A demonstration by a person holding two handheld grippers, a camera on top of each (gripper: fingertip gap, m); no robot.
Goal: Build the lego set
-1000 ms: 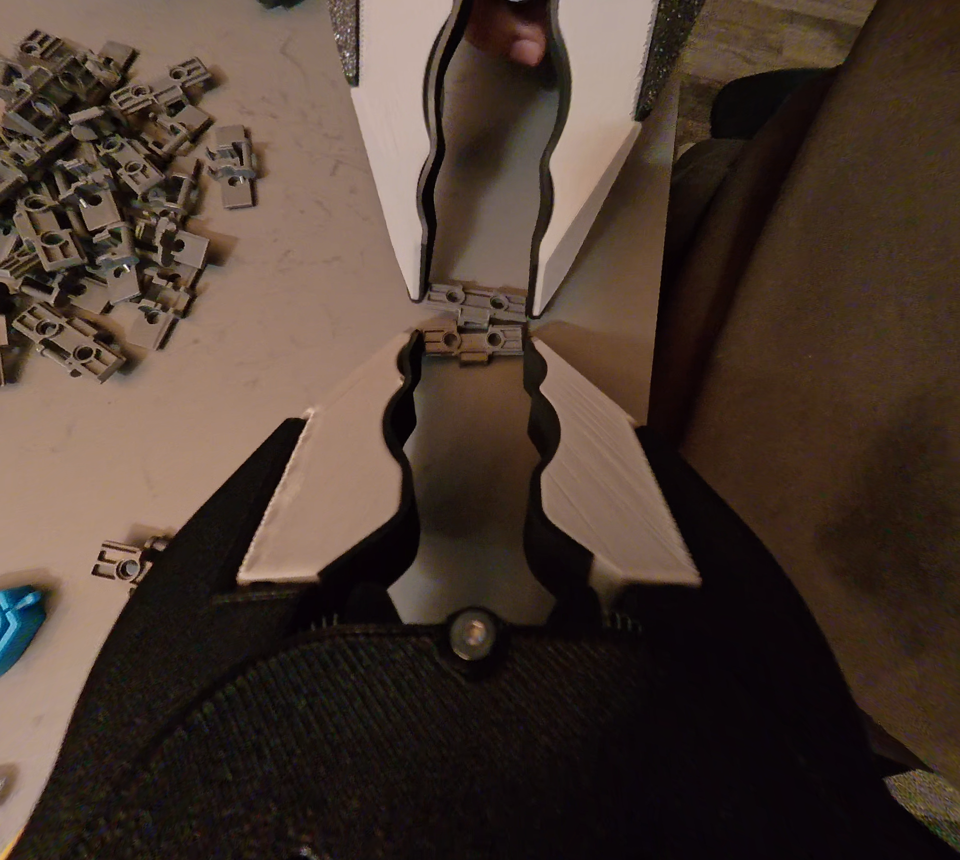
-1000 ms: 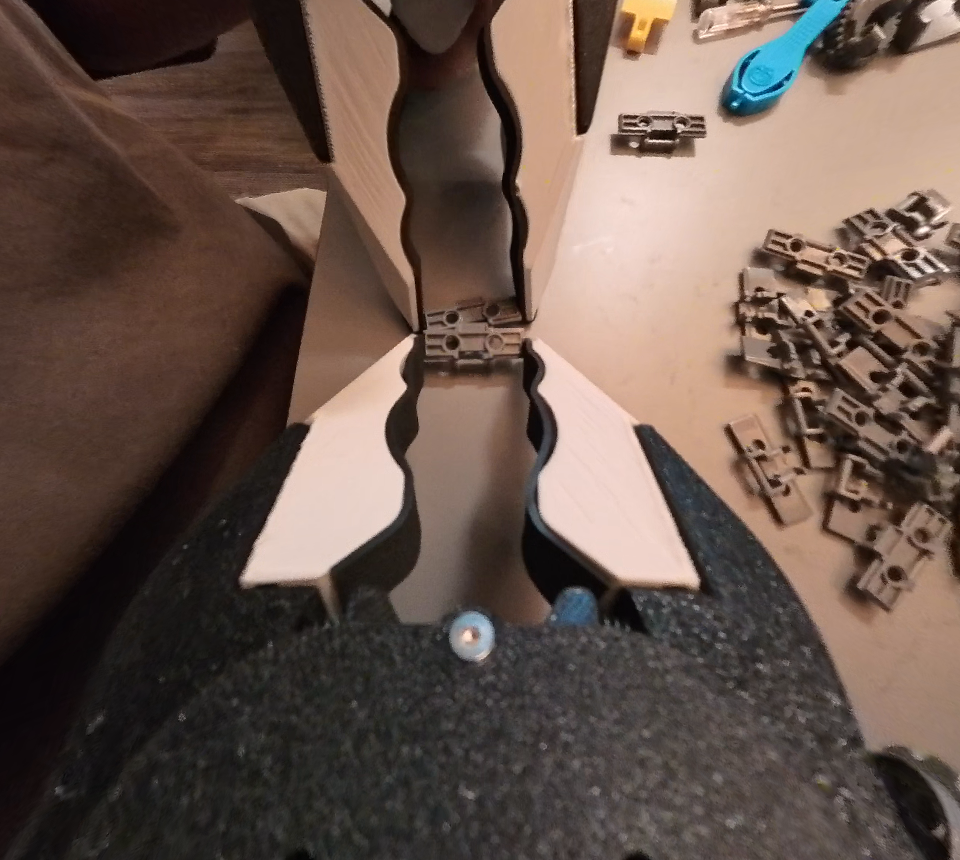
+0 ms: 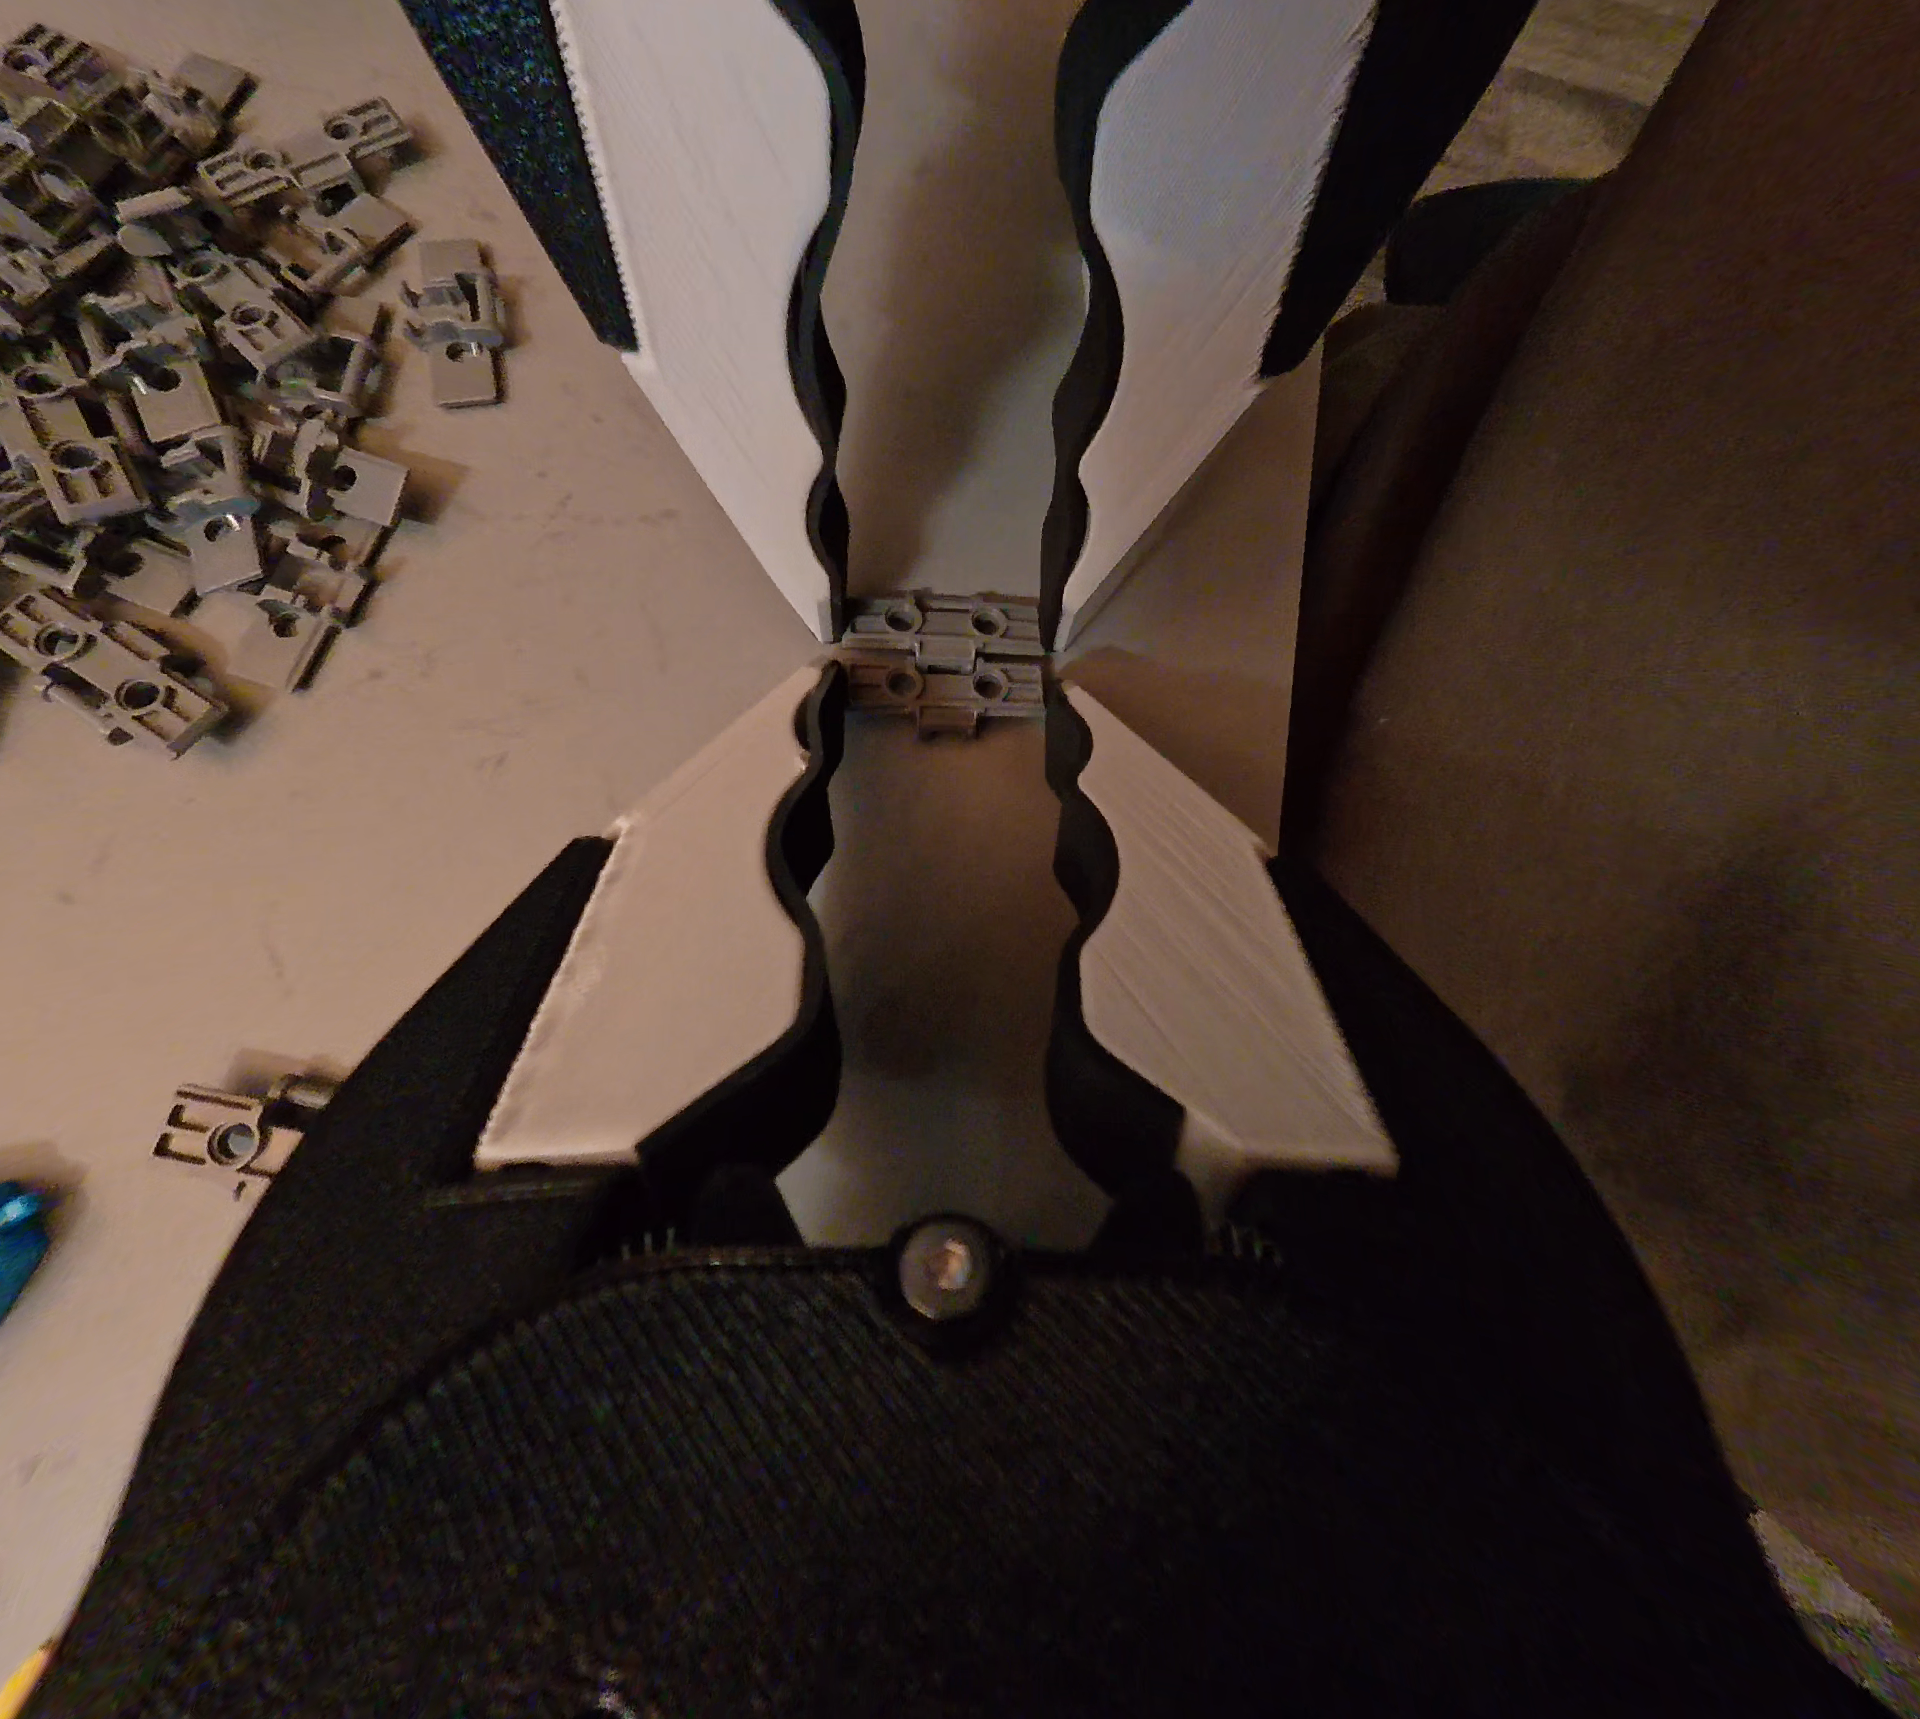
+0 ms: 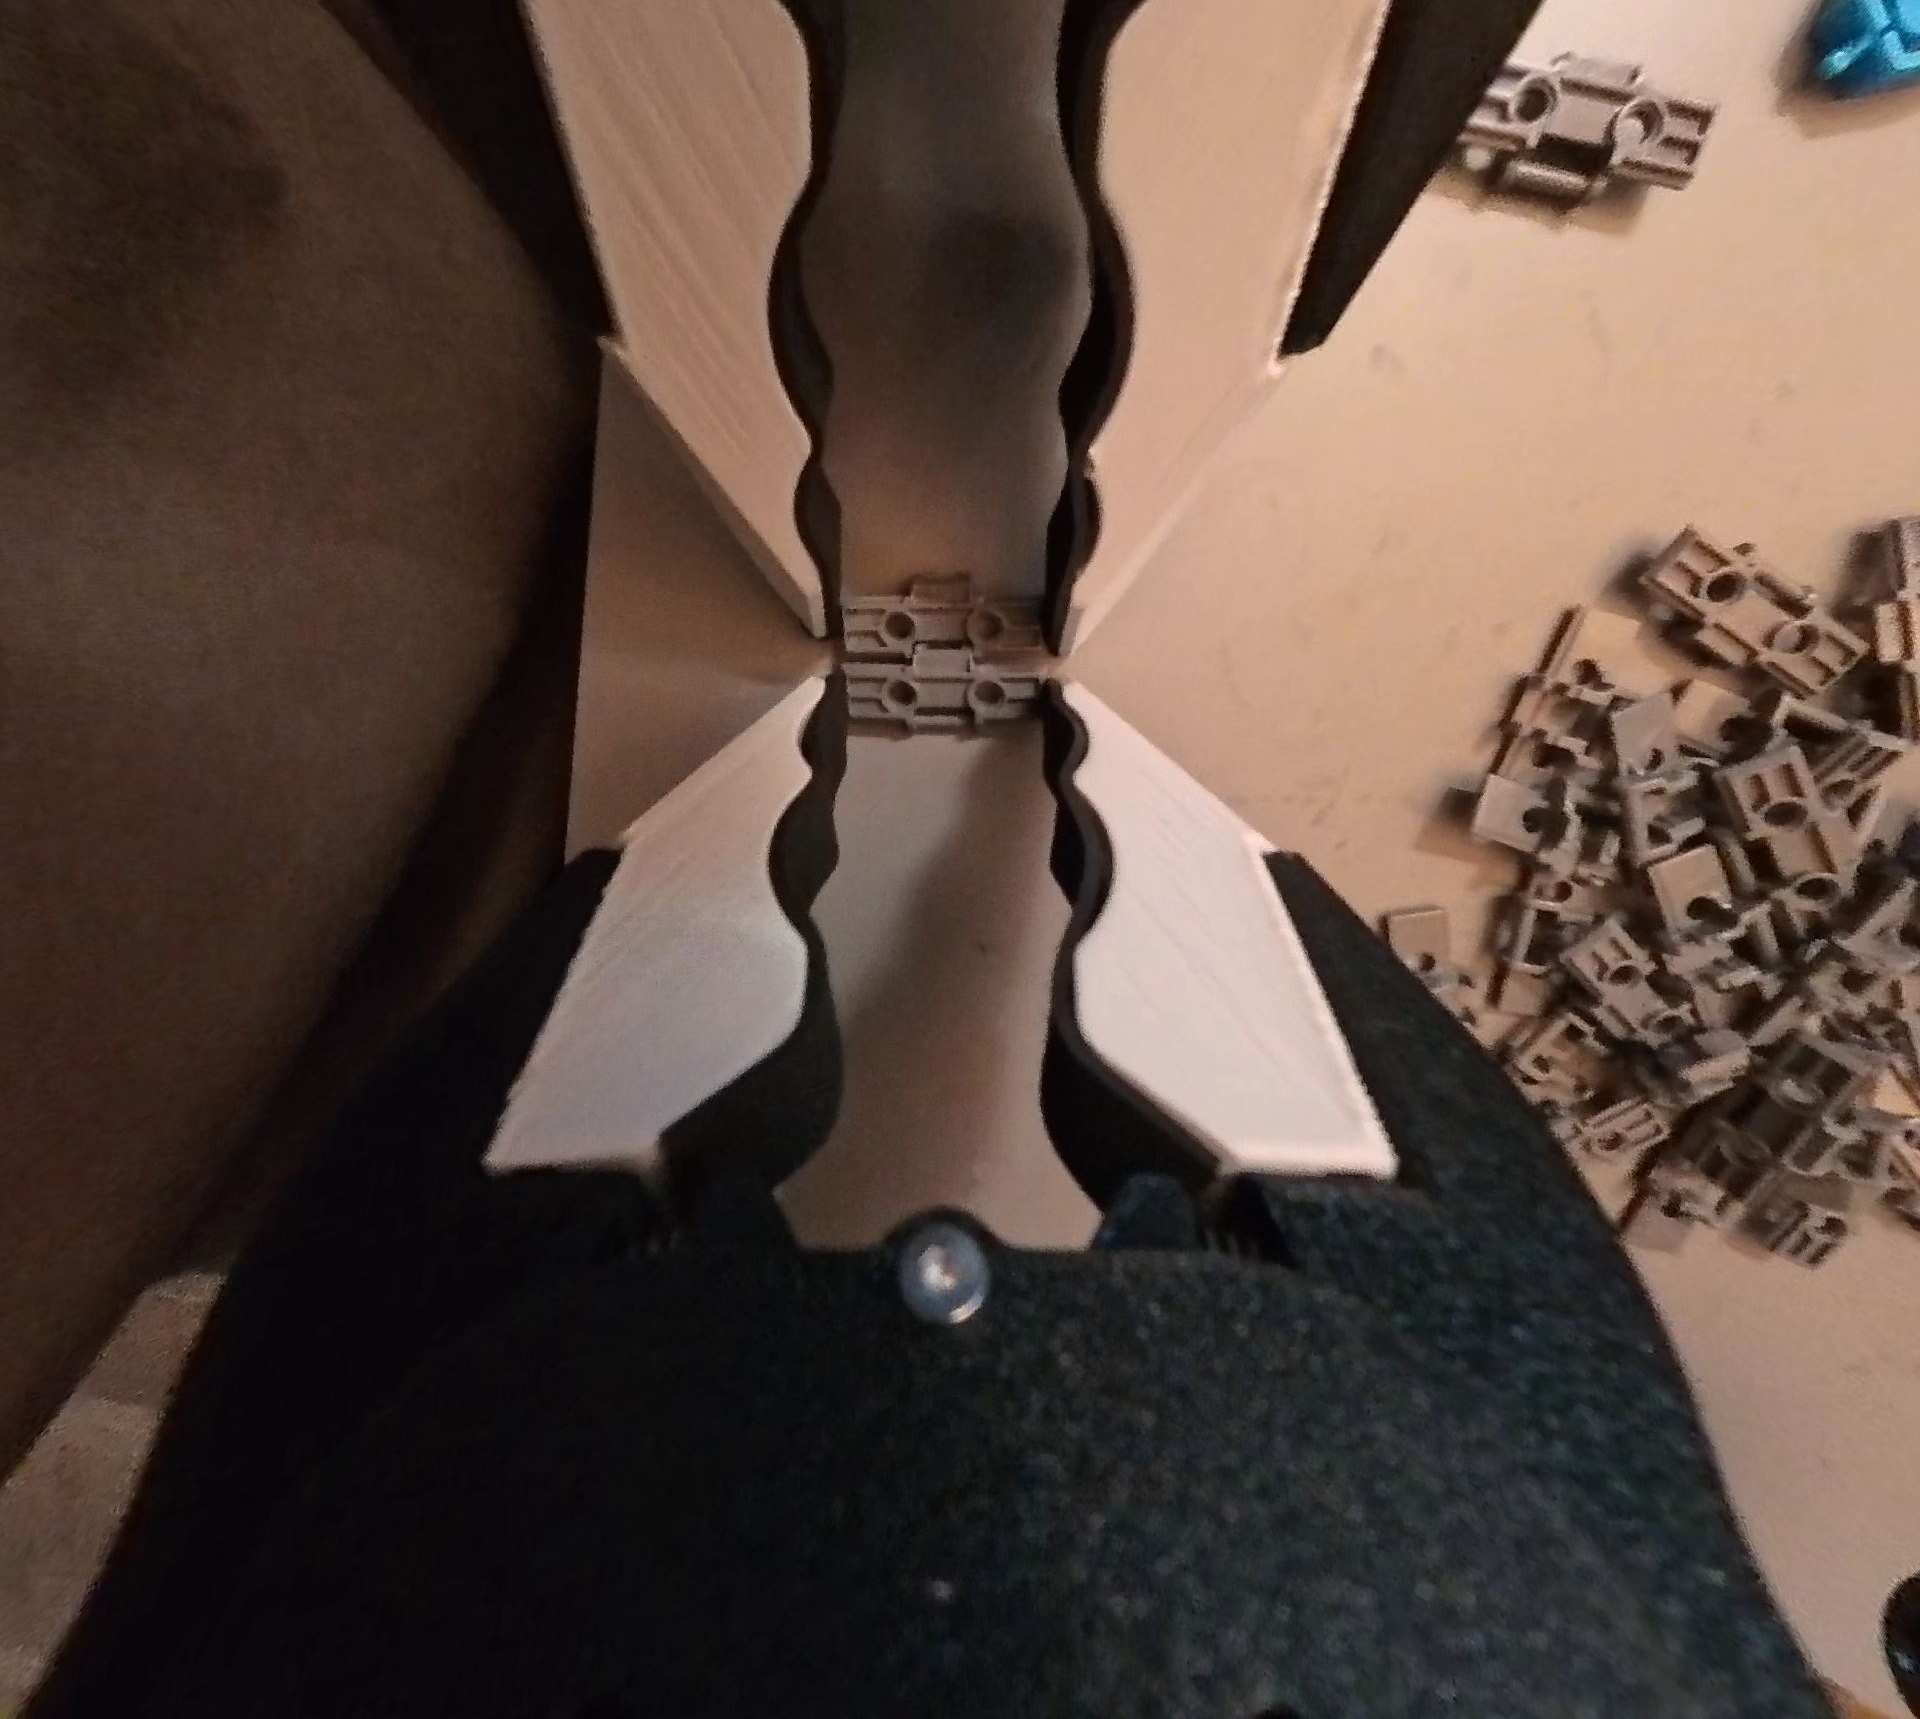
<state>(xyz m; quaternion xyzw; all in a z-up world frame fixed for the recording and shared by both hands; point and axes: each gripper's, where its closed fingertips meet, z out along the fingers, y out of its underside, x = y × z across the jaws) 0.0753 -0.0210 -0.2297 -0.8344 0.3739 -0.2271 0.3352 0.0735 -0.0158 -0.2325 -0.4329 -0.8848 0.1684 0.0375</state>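
Two grey link pieces, one (image 3: 943,699) clamped in the left gripper (image 3: 943,701), the other (image 3: 945,622) pinched by the right gripper (image 3: 943,620), pressed edge to edge above the tan table (image 3: 416,838). Grey pile (image 3: 156,422) at ten o'clock; a joined pair (image 3: 234,1134) at eight.

Pale beige surface (image 3: 436,838), faintly scuffed, its edge running along the side next to brown fabric. On it: big loose pile of grey plastic link pcs (image 3: 156,381), heaped, many overlapping. One grey pc (image 3: 462,324) lies just beside the pile, apart from it. Another single grey pc (image 3: 234,1134) sits well apart, near a blue plastic item (image 3: 16,1238) at frame edge; can't tell what it is, mostly cut off.
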